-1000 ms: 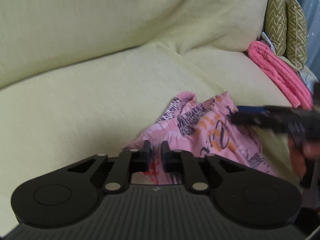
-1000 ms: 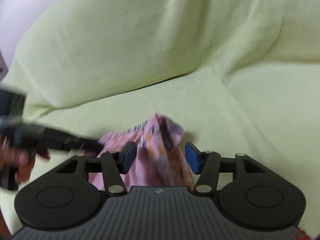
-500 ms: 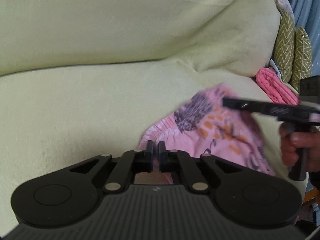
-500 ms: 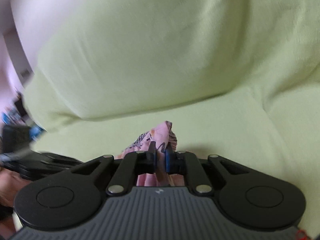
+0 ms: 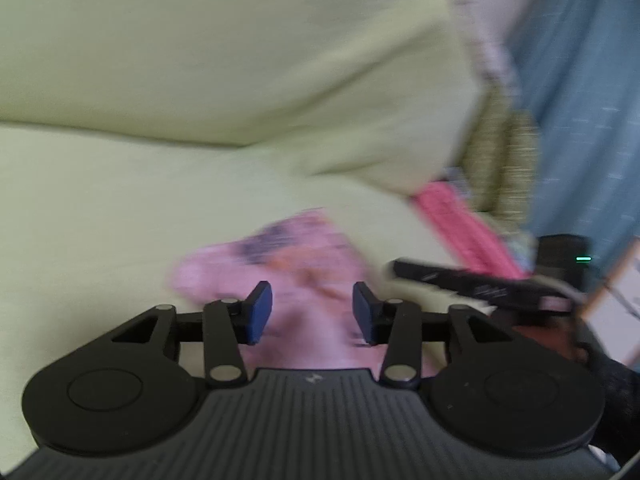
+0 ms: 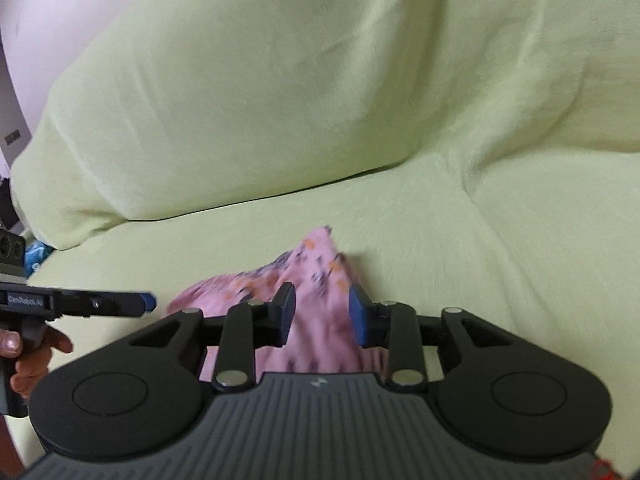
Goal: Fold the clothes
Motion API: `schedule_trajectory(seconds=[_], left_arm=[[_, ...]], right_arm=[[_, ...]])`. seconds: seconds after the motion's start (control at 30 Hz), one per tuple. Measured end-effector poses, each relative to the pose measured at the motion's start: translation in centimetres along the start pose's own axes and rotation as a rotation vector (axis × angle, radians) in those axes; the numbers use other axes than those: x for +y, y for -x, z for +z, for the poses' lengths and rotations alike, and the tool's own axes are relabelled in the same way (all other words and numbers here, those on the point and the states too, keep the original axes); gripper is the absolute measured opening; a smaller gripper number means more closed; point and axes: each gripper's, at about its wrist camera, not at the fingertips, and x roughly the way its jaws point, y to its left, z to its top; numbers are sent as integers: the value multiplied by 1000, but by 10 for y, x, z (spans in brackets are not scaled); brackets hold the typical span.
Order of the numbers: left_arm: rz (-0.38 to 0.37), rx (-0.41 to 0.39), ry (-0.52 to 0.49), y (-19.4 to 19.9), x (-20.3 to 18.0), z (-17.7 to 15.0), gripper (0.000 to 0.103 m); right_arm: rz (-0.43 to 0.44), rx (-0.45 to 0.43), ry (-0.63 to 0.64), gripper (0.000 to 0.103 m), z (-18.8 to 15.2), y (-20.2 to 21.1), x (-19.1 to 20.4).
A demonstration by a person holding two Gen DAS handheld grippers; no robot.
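A pink patterned garment lies bunched on the pale green sofa seat. My left gripper is open just above its near part, blue pads apart, nothing between them. In the right wrist view the same garment lies under my right gripper, which is also open with cloth showing behind the gap. The right gripper appears as a dark bar at the right of the left wrist view. The left gripper enters the right wrist view from the left, held by a hand. The left wrist view is blurred.
The sofa backrest rises behind the seat. A folded coral-pink cloth lies at the seat's right end beside olive patterned cushions. A blue curtain hangs beyond them.
Both grippers were shut on the pink garment half a second ago and have now opened. The garment has dropped onto the seat. The left wrist view has swung right.
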Motion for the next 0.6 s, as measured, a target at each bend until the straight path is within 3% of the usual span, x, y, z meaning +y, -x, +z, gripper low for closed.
schedule_trajectory(seconds=[0.07,0.1,0.23,0.3,0.33,0.4,0.5,0.6], left_arm=[[-79,-10,-15,3,-12,-8,69],[-118,-14,-22,4,-19,-12,71],[-111,42,-58,6,-41,-33,79],[-110,72,-49,8,-50,-46,90],[-84,90,-49,9,-54,-53,102],[-64,122,-40,12,-62,-67,101],[-130,157,115,13,-60,-86,102],[-166,149,200,17,-63,-96,102]], right_arm=[[8,3,-8,38,-8,16,5],[11,8,-5,38,-14,24,6],[3,33,61,39,-36,55,17],[-16,49,64,39,-45,67,16],[-26,57,65,39,-50,73,16],[-39,76,37,41,-62,88,10],[-53,106,-11,42,-79,107,1],[-71,114,-33,42,-91,126,-3]])
